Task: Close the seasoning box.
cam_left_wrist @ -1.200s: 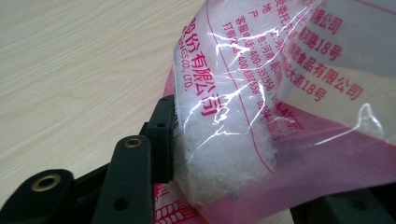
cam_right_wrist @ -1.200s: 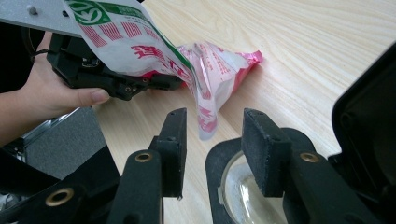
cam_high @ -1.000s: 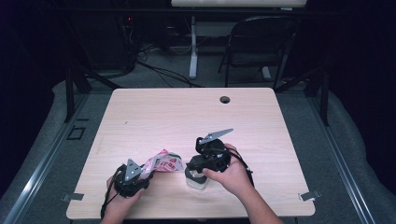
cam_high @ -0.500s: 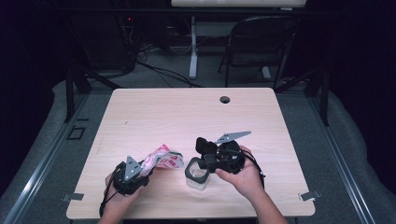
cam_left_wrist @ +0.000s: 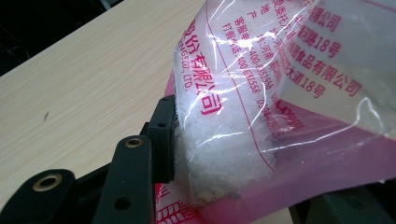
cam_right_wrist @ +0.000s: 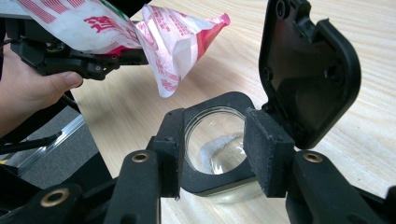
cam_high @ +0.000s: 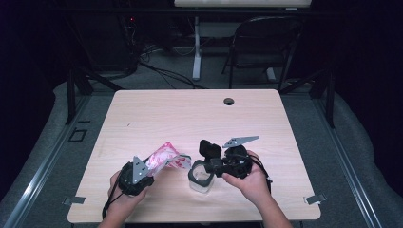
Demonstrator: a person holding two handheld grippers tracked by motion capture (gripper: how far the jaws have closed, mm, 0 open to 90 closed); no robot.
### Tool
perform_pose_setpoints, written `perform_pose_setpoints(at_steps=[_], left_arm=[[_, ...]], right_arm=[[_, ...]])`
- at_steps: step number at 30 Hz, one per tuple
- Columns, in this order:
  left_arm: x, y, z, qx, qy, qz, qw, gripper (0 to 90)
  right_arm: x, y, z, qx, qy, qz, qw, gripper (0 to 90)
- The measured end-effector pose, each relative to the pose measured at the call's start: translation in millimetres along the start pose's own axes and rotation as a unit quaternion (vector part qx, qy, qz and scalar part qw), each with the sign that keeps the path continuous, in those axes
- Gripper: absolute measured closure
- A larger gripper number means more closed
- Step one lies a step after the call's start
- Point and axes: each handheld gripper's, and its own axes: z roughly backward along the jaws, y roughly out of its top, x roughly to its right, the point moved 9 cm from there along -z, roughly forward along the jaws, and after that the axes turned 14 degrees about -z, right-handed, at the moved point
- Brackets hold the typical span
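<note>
A clear and pink plastic bag [cam_left_wrist: 261, 93] printed with red characters holds white crystals. My left gripper [cam_left_wrist: 252, 163] is shut on its lower part, and the bag [cam_high: 164, 156] tilts up to the right over the table's front. My right gripper [cam_right_wrist: 217, 154] is shut on the black collar of a clear jar [cam_right_wrist: 215, 140], one pad on each side. The jar's black flip lid [cam_right_wrist: 308, 70] stands open. A little white powder lies in the jar's bottom. The bag's corner [cam_right_wrist: 173, 56] hangs just left of the jar [cam_high: 200, 176], apart from it.
The light wooden table [cam_high: 190, 114] has a cable hole [cam_high: 229, 101] near its far edge. A dark chair [cam_high: 266, 42] and a desk leg stand on the floor beyond it. Both hands are near the front edge.
My right hand has swung a little to the right while the jar stayed almost in place. The left hand and the bag have hardly moved.
</note>
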Motion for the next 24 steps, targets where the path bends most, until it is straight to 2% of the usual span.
perform_pose_setpoints(at_steps=[13,18,24], left_arm=[[-2.0,8.5,1.0,0.004,0.020,-0.028,0.9994,58.3],[-2.7,12.2,1.3,0.009,0.040,-0.046,0.9981,58.4],[-1.9,15.7,3.1,0.011,0.051,-0.068,0.9964,58.4]], right_arm=[[0.8,-1.3,0.8,0.003,-0.001,-0.003,1.0000,59.1],[-0.3,-1.7,2.6,-0.002,-0.001,-0.001,1.0000,59.3],[-1.1,1.3,4.8,0.003,-0.002,-0.002,1.0000,60.0]])
